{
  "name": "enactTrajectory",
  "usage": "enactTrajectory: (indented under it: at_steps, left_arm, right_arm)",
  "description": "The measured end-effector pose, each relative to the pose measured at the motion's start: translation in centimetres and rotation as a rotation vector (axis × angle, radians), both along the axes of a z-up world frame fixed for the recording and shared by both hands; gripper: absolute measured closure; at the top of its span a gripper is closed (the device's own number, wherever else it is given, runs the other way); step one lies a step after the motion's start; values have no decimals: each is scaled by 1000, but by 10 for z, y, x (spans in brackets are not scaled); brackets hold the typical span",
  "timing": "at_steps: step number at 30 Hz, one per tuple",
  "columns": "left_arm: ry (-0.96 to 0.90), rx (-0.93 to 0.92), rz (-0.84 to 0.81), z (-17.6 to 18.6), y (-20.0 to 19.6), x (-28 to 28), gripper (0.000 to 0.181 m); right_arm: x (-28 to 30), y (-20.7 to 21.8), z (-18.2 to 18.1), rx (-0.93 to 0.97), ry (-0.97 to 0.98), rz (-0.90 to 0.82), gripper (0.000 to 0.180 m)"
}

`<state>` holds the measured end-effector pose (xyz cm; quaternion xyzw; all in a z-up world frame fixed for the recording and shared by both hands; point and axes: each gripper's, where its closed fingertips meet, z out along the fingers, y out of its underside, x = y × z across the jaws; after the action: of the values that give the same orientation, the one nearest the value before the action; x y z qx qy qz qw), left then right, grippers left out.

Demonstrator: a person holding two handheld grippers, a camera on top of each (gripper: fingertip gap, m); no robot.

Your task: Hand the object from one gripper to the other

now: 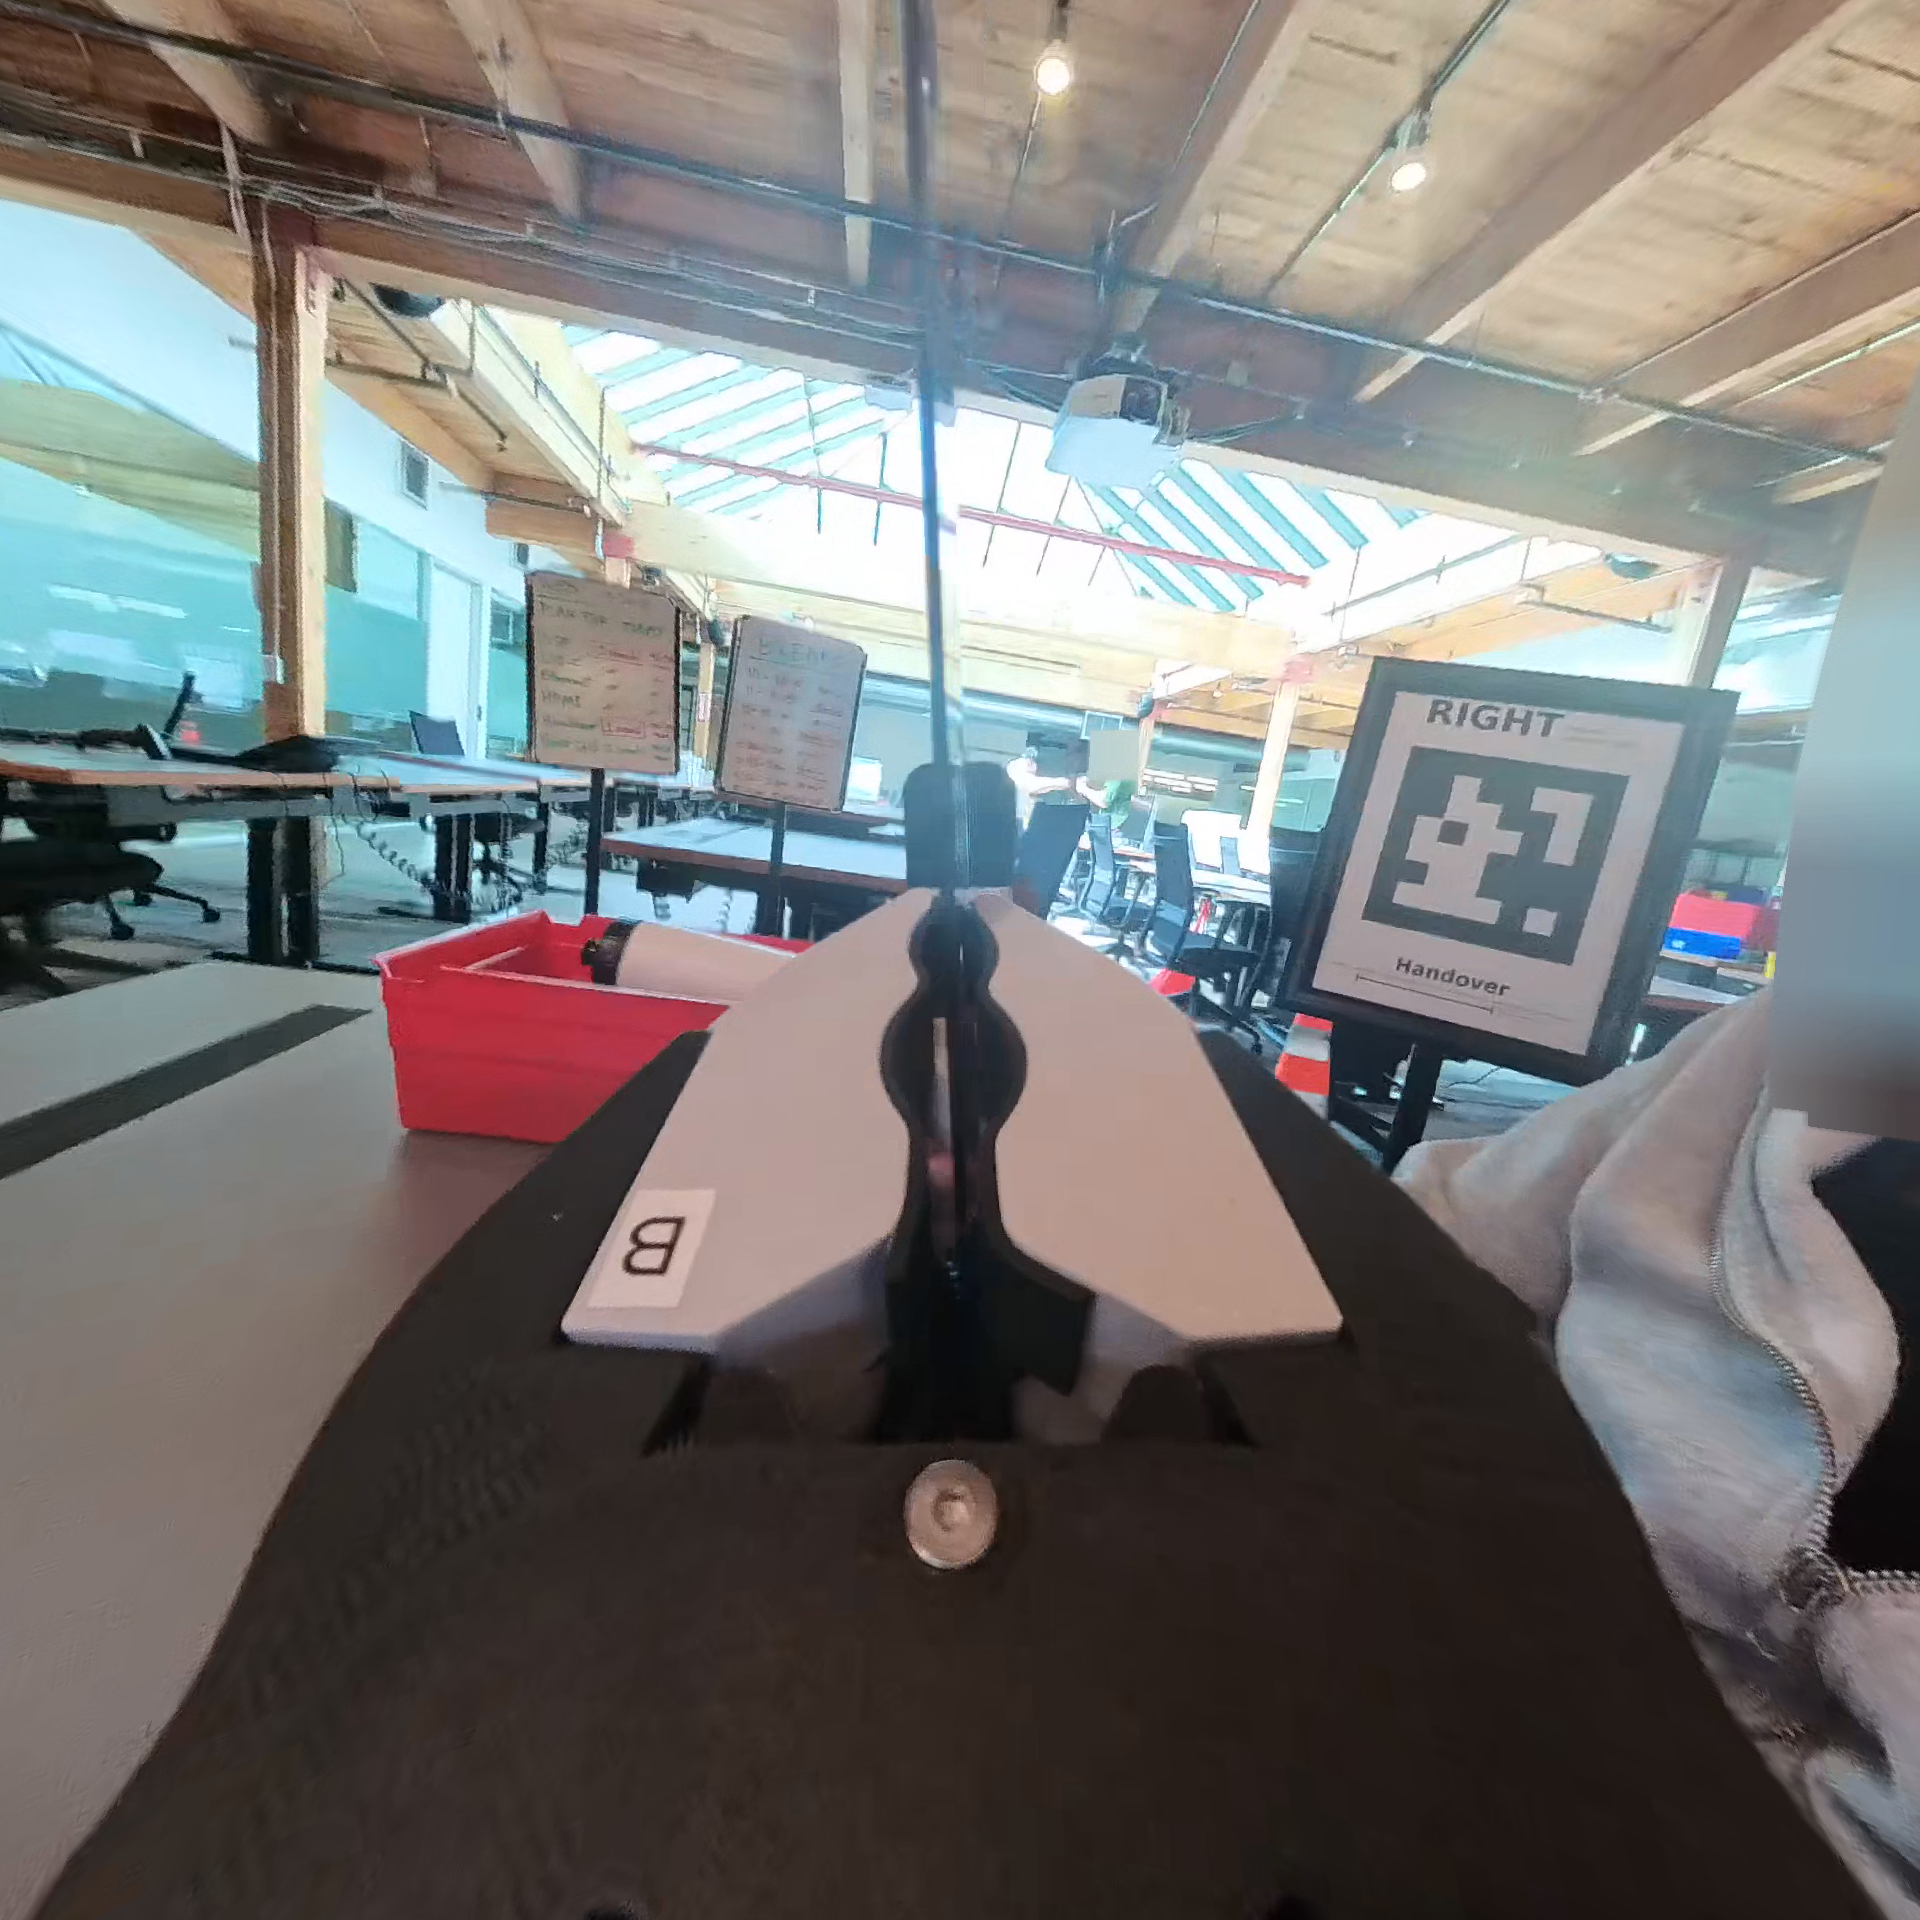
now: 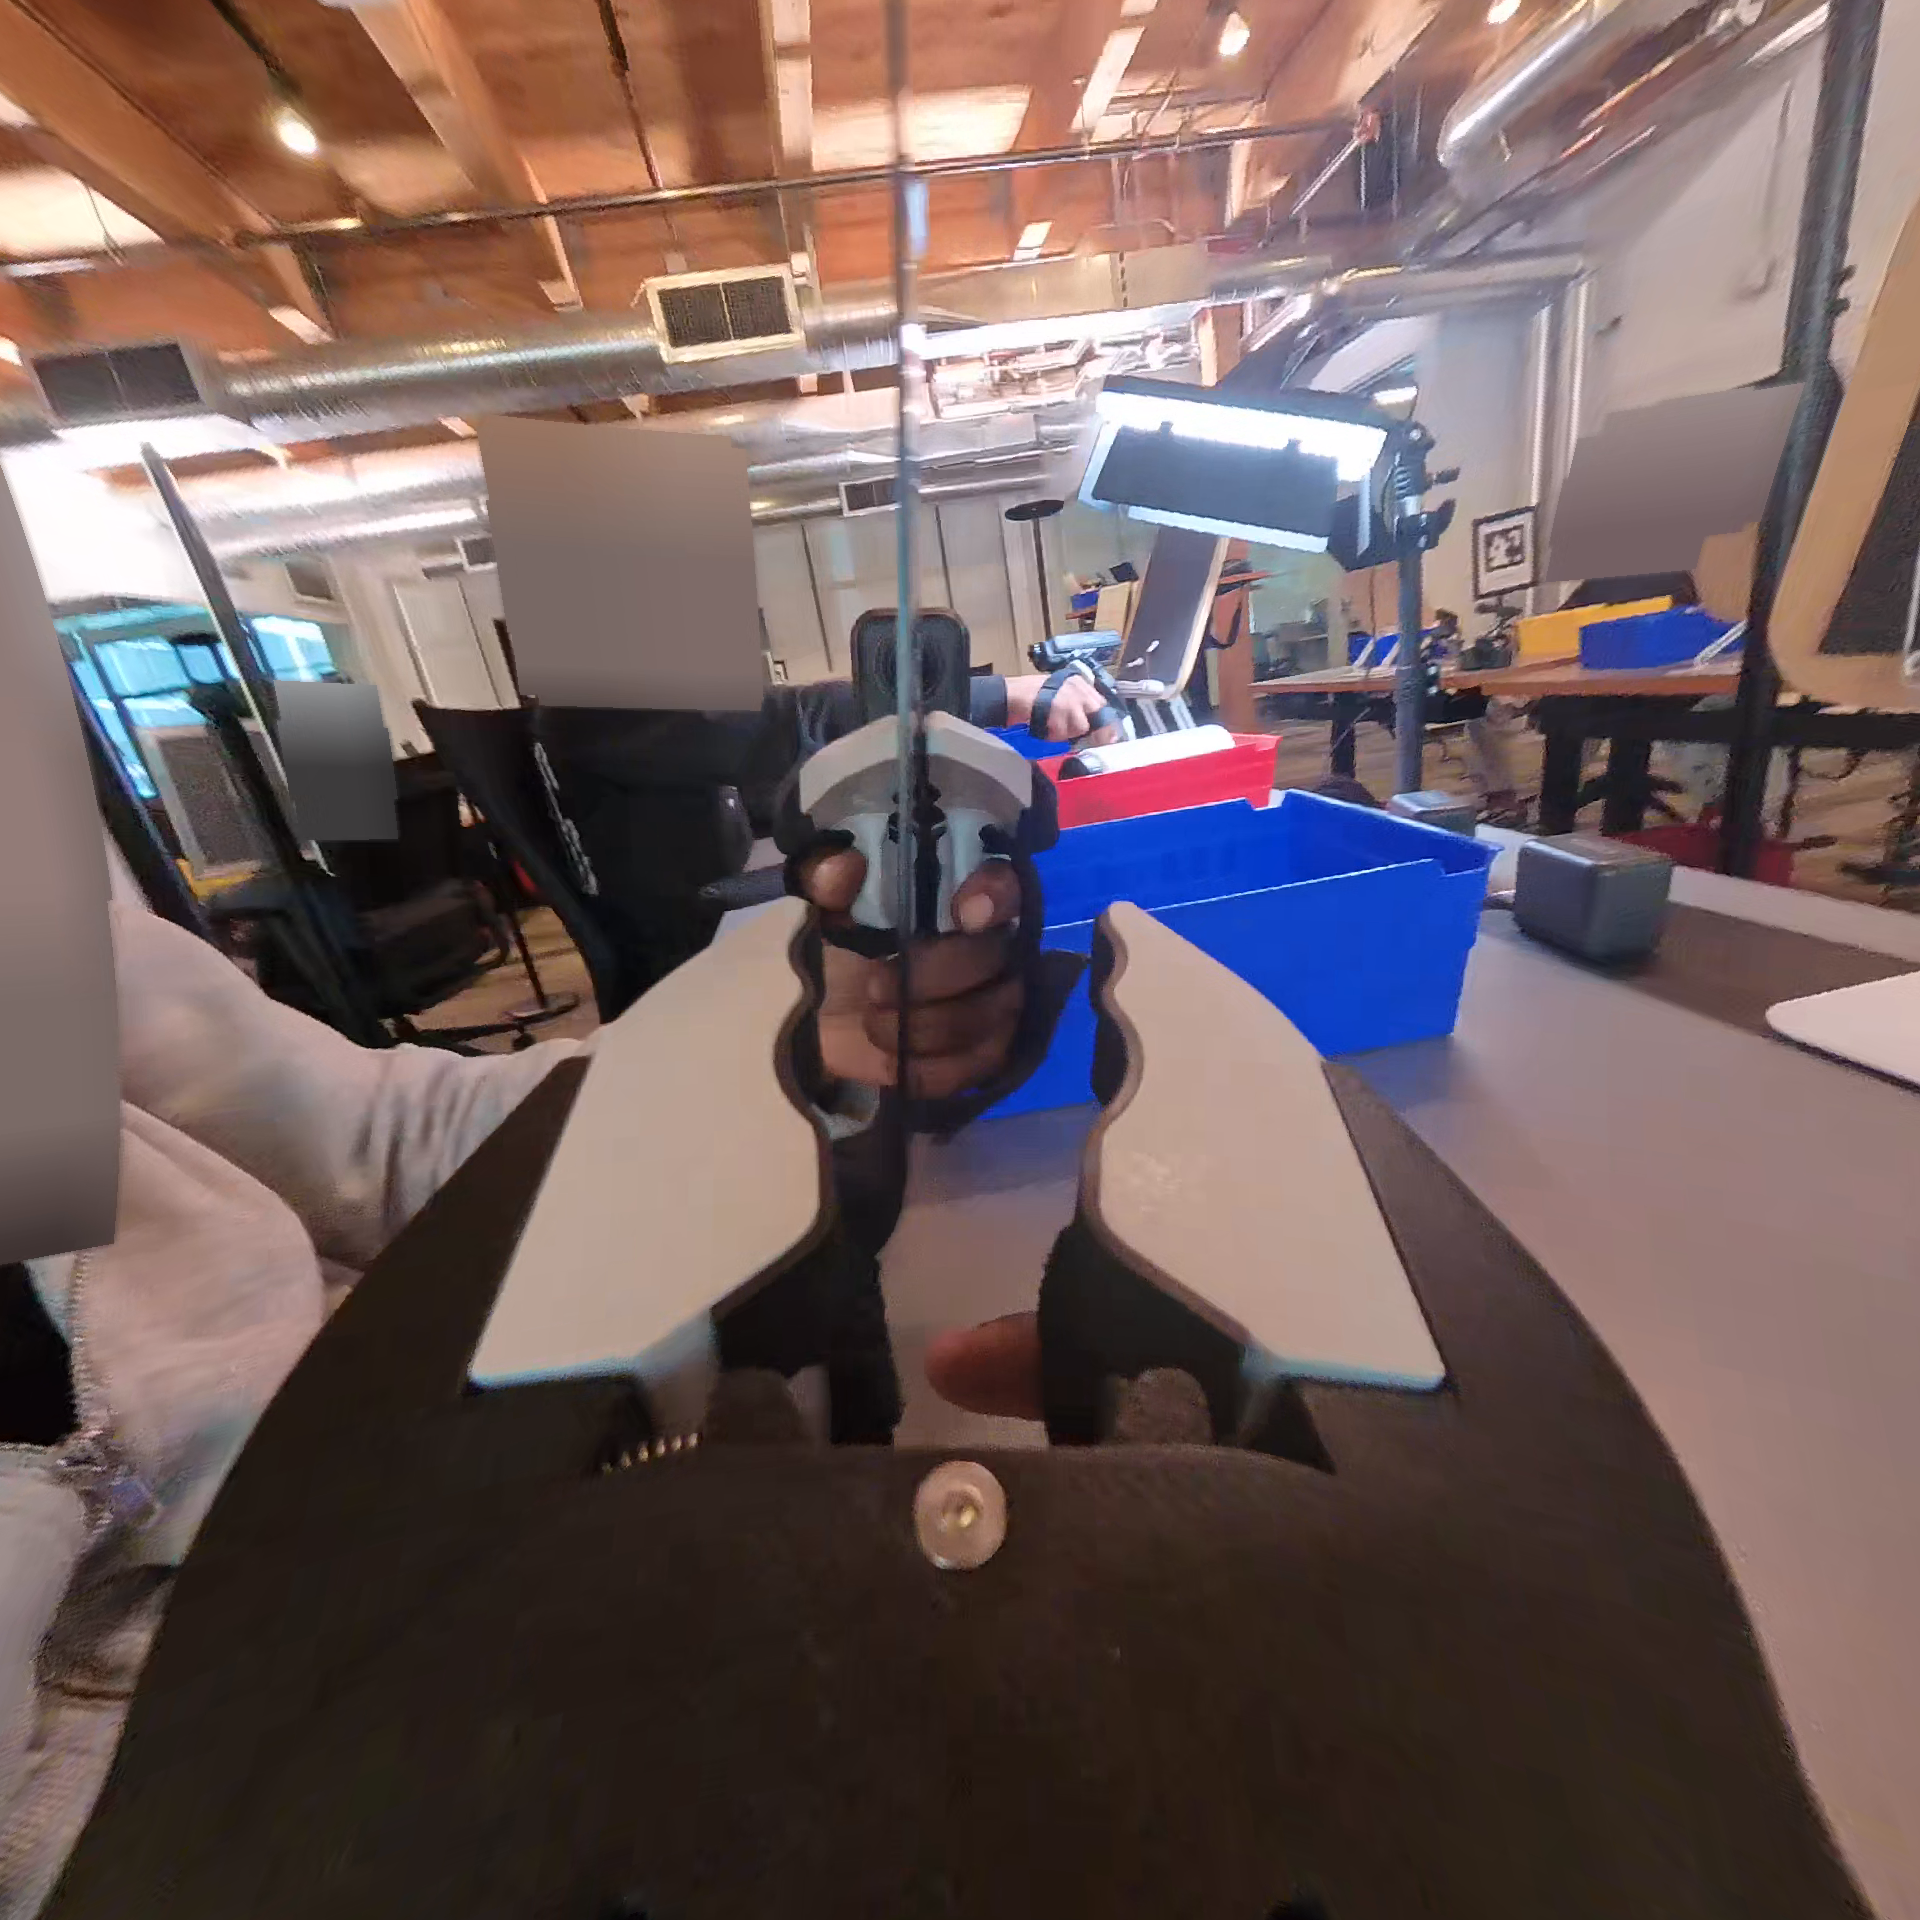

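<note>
While the left claw (image 1: pixel 951 914) is clamped on a thin dark rod (image 1: pixel 935 582) standing upright, the right claw (image 2: pixel 951 935) faces it with fingers spread, the rod running up between them, untouched. What the rod is, possibly a flat strip edge-on, I cannot tell. Red bin (image 1: pixel 499 1039) and blue bin (image 2: pixel 1299 935) sit on the grey surface (image 2: pixel 1610 1195).

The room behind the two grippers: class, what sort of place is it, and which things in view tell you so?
Probably an open-plan office or lab workshop. Rows of desks with office chairs, whiteboards on stands, a studio light panel, and exposed wooden ceiling beams with ducting point to a converted industrial workspace.
</note>
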<state>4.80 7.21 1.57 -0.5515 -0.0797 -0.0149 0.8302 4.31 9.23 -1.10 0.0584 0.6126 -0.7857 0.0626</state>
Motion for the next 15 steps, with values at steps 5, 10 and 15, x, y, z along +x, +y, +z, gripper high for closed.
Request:
enactTrajectory:
  at_steps: [5,10,15]
  left_arm:
    - [-14,-108,18,-17,13,-4,179]
    - [-15,-79,44,-15,11,-6,168]
    - [12,-95,81,-16,9,-9,178]
  right_arm:
    - [1,-9,-10,51,67,-40,173]
    - [0,-3,-5,8,88,-49,179]
    - [-4,2,-2,-31,47,-34,179]
